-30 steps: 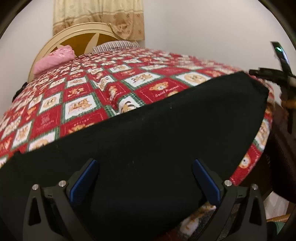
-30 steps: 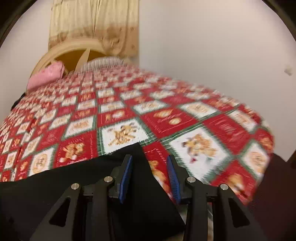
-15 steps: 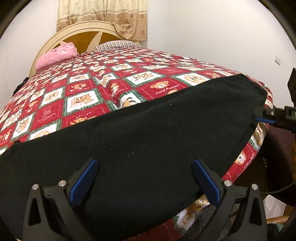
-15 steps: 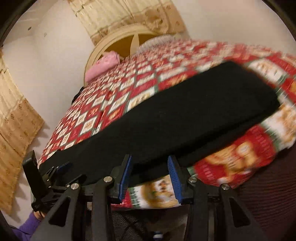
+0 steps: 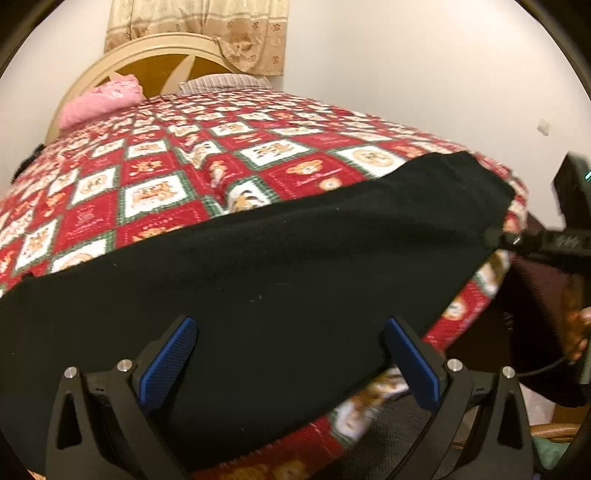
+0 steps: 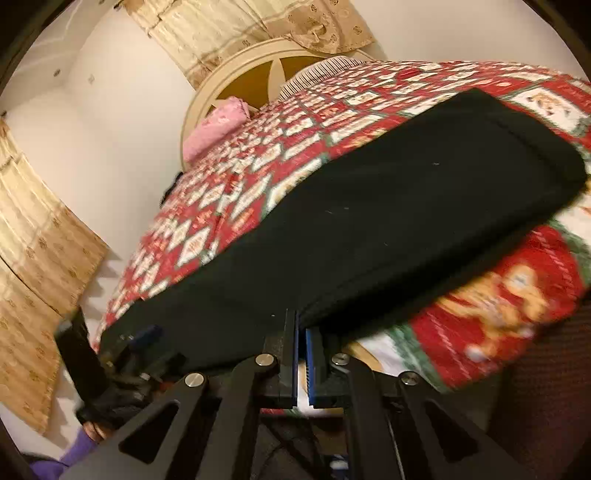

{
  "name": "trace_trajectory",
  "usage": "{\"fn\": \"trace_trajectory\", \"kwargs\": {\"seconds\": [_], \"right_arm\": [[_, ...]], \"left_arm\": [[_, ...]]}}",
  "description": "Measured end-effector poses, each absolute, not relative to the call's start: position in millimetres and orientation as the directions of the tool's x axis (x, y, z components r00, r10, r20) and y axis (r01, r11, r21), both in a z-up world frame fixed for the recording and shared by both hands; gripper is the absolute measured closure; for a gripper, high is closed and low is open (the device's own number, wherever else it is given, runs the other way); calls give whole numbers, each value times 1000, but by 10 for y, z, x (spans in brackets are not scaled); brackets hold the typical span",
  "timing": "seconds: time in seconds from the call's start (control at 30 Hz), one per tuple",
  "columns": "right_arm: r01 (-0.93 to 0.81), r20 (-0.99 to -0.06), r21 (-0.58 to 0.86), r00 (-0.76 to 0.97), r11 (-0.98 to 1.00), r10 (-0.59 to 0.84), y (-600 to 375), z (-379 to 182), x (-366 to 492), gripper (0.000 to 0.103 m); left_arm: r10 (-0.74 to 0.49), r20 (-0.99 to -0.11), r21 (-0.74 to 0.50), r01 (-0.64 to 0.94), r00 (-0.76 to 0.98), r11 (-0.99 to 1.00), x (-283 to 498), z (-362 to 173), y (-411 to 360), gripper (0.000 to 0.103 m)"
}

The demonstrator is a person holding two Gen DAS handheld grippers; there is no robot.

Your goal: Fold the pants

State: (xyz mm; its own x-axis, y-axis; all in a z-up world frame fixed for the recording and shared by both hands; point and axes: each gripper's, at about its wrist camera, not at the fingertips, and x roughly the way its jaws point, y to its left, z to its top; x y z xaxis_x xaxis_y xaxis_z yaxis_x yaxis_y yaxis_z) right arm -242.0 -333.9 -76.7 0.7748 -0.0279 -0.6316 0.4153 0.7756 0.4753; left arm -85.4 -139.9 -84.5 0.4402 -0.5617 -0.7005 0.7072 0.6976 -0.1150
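Item: black pants, laid flat in a long band across the near edge of a bed, lower hem overhanging the side slightly; fabric smooth, seemingly already doubled leg over leg, though the layers are hard to count. Nearest, left gripper: blue pads spread wide, poised just above the near edge of the cloth, holding nothing. Right gripper: pads drawn close together at the near hem toward one end of the band; it looks to be pinching the pants' edge, but blur keeps the bite itself from being certain. Beneath: red, white and green bear-print quilt covering the whole bed. Farther: pink pillow and striped pillow against a cream arched headboard; beige patterned curtain above, pale wall behind. Step in hand, by judgement: taking hold of the hem for a fold. Next move calls for the left gripper to close on the same edge, then both to lift evenly and carry it over without dragging the lower layer.
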Motion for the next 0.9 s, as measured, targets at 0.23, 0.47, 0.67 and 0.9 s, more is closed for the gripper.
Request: {"fn": "trace_trajectory", "kwargs": {"seconds": [0.23, 0.47, 0.67, 0.9], "right_arm": [[410, -647, 494, 762, 766, 9, -3386, -805, -2479, 96], [516, -534, 351, 796, 781, -286, -3643, -204, -2882, 96], [521, -558, 262, 769, 812, -313, -4153, -224, -2294, 96], [553, -588, 341, 756, 760, -287, -4719, -568, -1973, 97]], "left_arm": [[-554, -681, -70, 710, 479, 701, -821, -708, -1456, 0], [-550, -639, -70, 671, 538, 738, -681, -613, -1585, 0], [-429, -690, -29, 570, 583, 821, -569, -906, -1618, 0], [-433, -682, -37, 564, 589, 825, -649, -966, -1541, 0]]}}
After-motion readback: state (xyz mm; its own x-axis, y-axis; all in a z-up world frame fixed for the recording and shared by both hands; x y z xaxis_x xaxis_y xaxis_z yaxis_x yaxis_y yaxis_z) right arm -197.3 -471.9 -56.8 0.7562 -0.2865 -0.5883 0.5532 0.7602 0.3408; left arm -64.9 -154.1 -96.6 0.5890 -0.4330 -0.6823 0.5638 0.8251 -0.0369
